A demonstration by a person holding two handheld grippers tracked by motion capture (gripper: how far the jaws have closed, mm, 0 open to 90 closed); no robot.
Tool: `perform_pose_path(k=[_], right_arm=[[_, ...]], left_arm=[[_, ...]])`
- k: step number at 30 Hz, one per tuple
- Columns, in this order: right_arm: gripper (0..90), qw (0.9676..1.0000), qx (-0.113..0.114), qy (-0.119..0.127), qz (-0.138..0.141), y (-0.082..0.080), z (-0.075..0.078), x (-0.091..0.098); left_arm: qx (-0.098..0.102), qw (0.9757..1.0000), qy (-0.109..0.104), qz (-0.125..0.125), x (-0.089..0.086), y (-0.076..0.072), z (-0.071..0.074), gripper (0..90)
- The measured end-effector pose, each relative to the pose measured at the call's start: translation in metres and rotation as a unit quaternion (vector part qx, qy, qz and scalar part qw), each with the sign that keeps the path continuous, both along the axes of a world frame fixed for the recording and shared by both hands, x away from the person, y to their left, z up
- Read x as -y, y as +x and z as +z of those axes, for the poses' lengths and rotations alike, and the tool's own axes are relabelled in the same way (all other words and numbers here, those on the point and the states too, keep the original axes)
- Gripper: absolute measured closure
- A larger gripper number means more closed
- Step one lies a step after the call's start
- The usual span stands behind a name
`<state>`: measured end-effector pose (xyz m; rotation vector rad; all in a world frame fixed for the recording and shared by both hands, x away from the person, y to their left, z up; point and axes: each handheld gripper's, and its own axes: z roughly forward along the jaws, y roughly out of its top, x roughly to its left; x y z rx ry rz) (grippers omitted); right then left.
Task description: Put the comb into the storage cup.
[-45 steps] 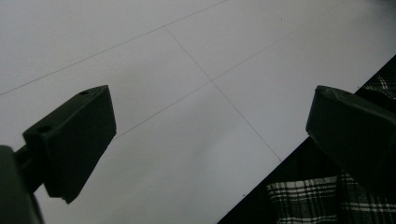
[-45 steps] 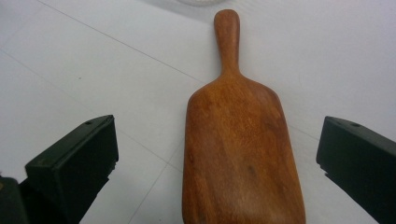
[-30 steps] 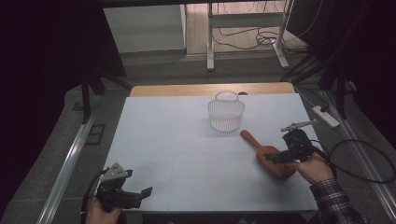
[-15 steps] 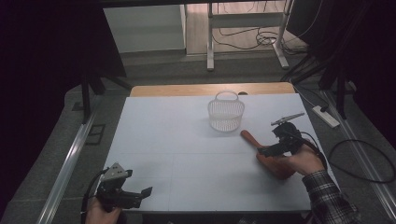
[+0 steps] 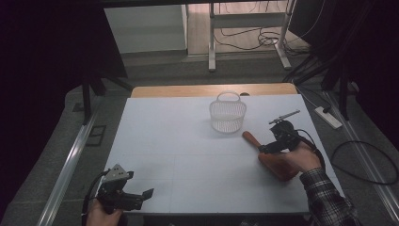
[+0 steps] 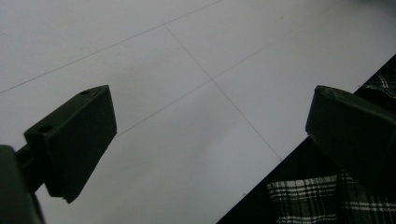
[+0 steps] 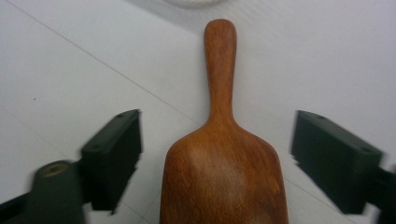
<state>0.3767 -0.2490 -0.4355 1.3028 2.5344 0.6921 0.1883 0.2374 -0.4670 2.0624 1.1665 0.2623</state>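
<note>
A brown wooden scoop [image 5: 276,165] lies on the white table [image 5: 164,136] at the right, its handle [image 7: 220,56] pointing toward a white mesh basket [image 5: 227,113]. My right gripper [image 5: 266,148] hovers low over the scoop. In the right gripper view its jaws stand on either side of the scoop's wide body [image 7: 224,182] with gaps on both sides. My right gripper [image 7: 219,158] is open; its jaws have just been closing with the scoop between them. My left gripper [image 5: 141,196] rests at the table's near left edge, open, with nothing between the jaws of that gripper [image 6: 210,140].
The basket stands upright at the far middle of the table. A plaid sleeve [image 5: 324,197] comes in at the bottom right. On the floor to the right lie a power strip [image 5: 328,117] and cables. A wooden strip [image 5: 188,90] borders the far edge.
My right hand has slid left along the scoop toward its handle and the basket. The left gripper has stayed where it was.
</note>
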Motion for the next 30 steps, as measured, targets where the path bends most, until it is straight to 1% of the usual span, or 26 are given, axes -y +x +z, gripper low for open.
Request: perform_pose_path(k=[1, 2, 4, 8, 10, 14, 16, 18, 19, 21, 22, 27, 30], right_arm=[[24.0, 1.0, -0.003, 0.0, -0.004, 0.001, 0.0, 0.0], [31.0, 1.0, -0.004, -0.001, -0.003, 0.002, 0.0, 0.001], [36.1, 1.0, -0.006, 0.0, 0.005, 0.004, 0.0, 0.001], [49.3, 0.9998, -0.01, -0.001, 0.015, 0.008, -0.001, 0.002], [55.9, 0.9997, -0.018, 0.001, 0.019, 0.01, -0.002, 0.002], [68.6, 0.9993, -0.03, -0.001, 0.021, 0.017, -0.006, 0.001], [74.6, 0.9993, -0.03, -0.003, 0.022, 0.019, -0.007, 0.001], [81.8, 0.9992, -0.035, -0.002, 0.017, 0.023, -0.01, 0.001], [86.0, 0.9993, -0.034, -0.002, 0.014, 0.025, -0.011, 0.001], [89.2, 0.9993, -0.037, 0.0, 0.007, 0.028, -0.012, 0.001], [89.3, 0.9992, -0.039, 0.001, 0.005, 0.03, -0.013, 0.001], [89.3, 0.999, -0.042, -0.017, -0.001, 0.038, -0.019, -0.003], [89.3, 0.9987, -0.046, -0.019, -0.008, 0.043, -0.024, -0.006]], left_arm=[[0.0, 1.0, 0.0, 0.0, 0.0, 0.0, 0.0, 2.8], [0.0, 1.0, 0.0, 0.0, 0.0, 0.0, 0.0, 2.8], [0.0, 1.0, 0.0, 0.0, 0.0, 0.0, 0.0, 2.9], [0.0, 1.0, 0.002, -0.001, 0.0, 0.0, 0.0, 2.9], [0.0, 1.0, 0.002, -0.001, 0.001, 0.0, 0.0, 2.9], [0.0, 1.0, 0.003, -0.001, 0.001, 0.0, 0.0, 2.9], [0.0, 1.0, 0.003, -0.001, 0.001, 0.0, 0.0, 3.0], [-0.001, 1.0, 0.002, -0.002, 0.001, 0.0, 0.0, 2.9], [-0.001, 1.0, 0.003, -0.002, 0.001, 0.0, 0.0, 3.0], [-0.002, 1.0, 0.003, -0.002, 0.001, 0.0, 0.0, 3.0], [-0.002, 1.0, 0.003, -0.002, 0.001, 0.0, 0.0, 3.0], [-0.001, 1.0, 0.003, -0.001, 0.001, 0.0, 0.0, 3.1], [-0.002, 1.0, 0.004, -0.002, 0.001, 0.0, 0.0, 3.1]])
